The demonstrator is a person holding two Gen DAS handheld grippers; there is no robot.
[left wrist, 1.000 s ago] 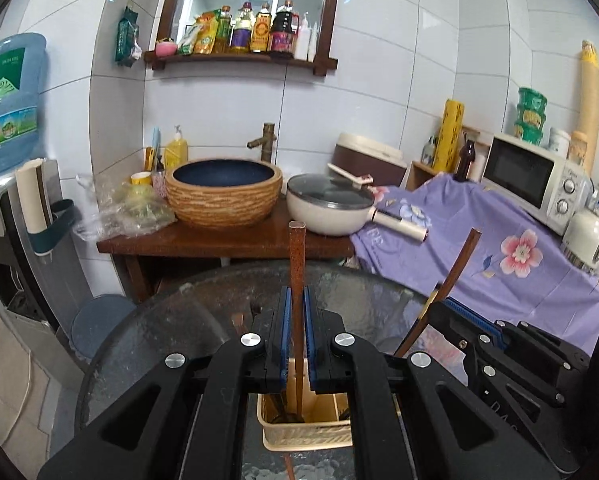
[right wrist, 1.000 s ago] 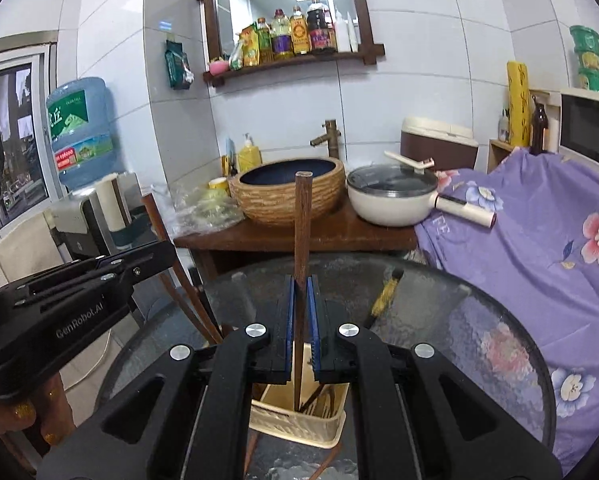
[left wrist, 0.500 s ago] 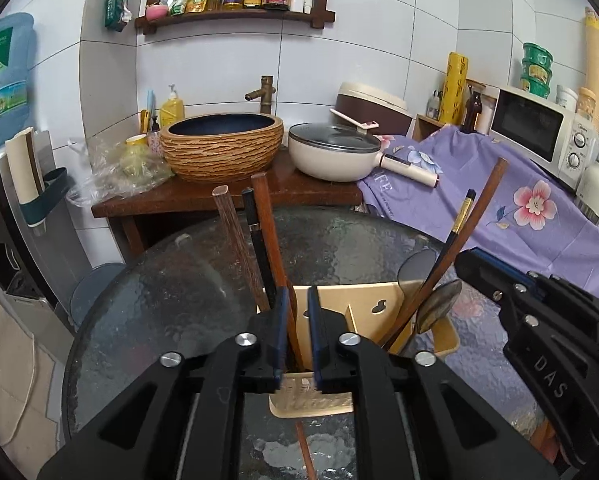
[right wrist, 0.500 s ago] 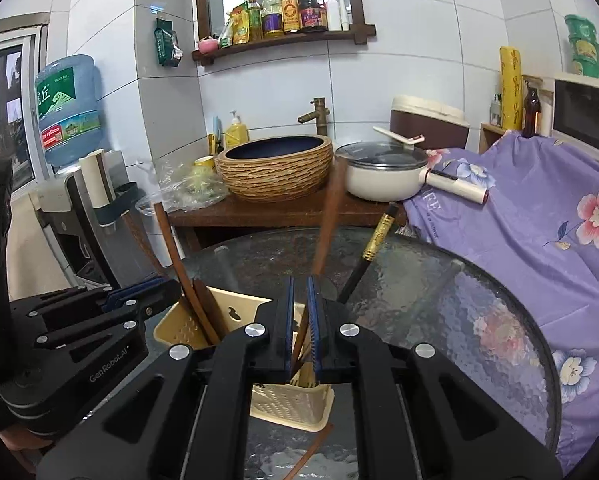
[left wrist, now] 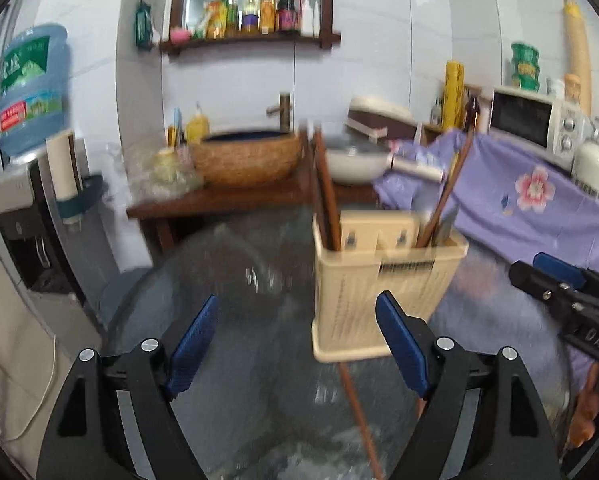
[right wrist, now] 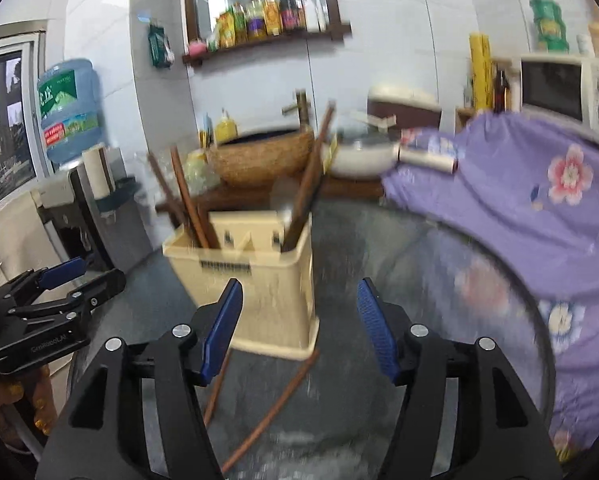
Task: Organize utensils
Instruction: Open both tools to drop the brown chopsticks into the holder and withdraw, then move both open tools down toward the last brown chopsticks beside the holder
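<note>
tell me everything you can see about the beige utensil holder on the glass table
The holder is a beige plastic box, taller than wide, with finely slotted walls and a raised back panel. A divider splits it into compartments. It stands upright on the round glass table. Brown chopsticks lean in its left compartment; more sticks and a spoon stand in the right. Two loose chopsticks lie at its base. Neither tool touches it.

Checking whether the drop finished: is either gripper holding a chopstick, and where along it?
Neither. The left gripper and right gripper, jaws just opened, have nothing between the pads; chopsticks stand in the holder.
</note>
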